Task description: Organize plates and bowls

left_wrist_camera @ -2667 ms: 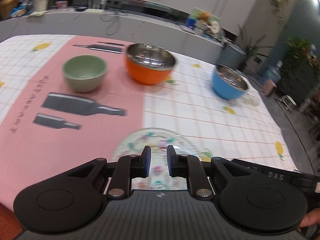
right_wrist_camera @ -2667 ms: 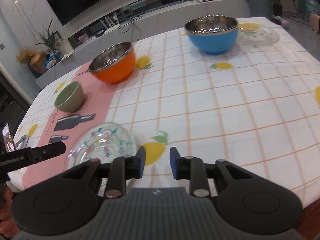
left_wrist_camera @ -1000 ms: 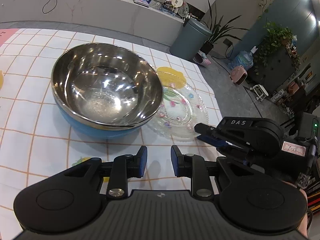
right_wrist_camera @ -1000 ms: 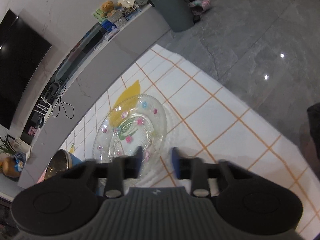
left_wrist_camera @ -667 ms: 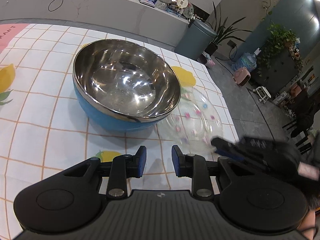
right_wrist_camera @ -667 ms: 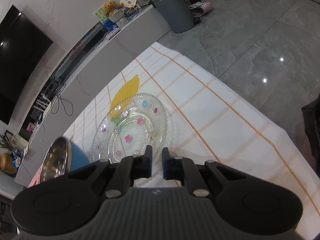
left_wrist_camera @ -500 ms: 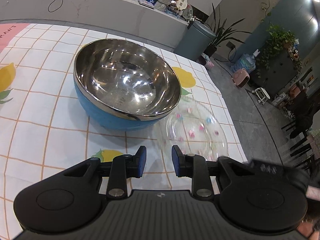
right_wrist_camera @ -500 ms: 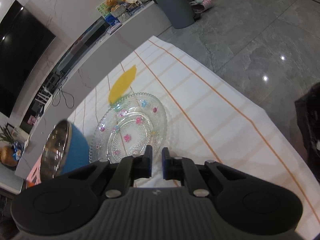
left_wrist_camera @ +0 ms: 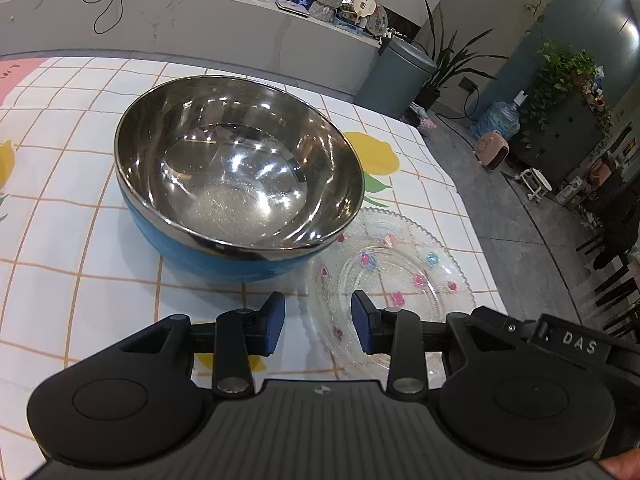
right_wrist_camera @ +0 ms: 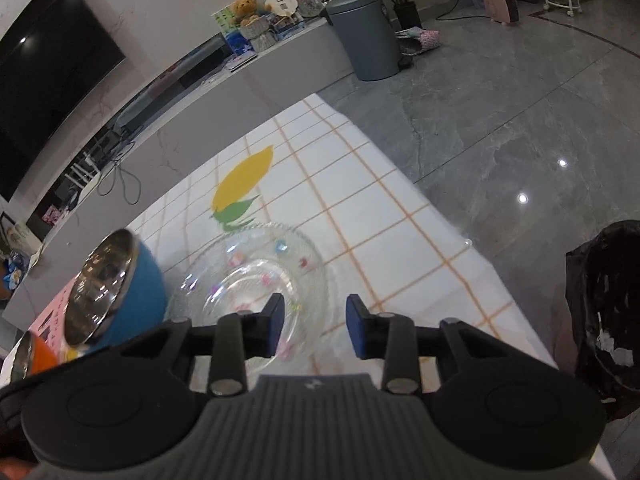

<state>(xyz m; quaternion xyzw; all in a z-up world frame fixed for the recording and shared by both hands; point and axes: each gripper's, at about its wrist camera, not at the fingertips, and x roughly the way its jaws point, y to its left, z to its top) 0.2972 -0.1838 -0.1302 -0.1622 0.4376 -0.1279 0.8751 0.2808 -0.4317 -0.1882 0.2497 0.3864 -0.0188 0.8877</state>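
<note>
A blue bowl with a steel inside [left_wrist_camera: 240, 176] stands on the checked tablecloth [left_wrist_camera: 60, 184]. A clear glass plate with coloured flowers [left_wrist_camera: 394, 276] lies flat just right of it, near the table's right edge. My left gripper [left_wrist_camera: 318, 324] is open and empty, just in front of the bowl and the plate's near rim. In the right wrist view the same plate [right_wrist_camera: 256, 280] lies under my open, empty right gripper [right_wrist_camera: 314, 322], with the blue bowl [right_wrist_camera: 120, 284] to its left.
An orange bowl's edge [right_wrist_camera: 30, 358] shows at far left. The table's edge [right_wrist_camera: 460, 236] drops to a grey floor on the right. A grey bin [right_wrist_camera: 364, 36] and a counter [left_wrist_camera: 200, 24] stand beyond the table. A black bag [right_wrist_camera: 604, 312] hangs at right.
My right gripper closed on the glass plate's rim, pulled it nearer and away from the bowl, and now has opened and let it go. My left gripper stayed open near the bowl.
</note>
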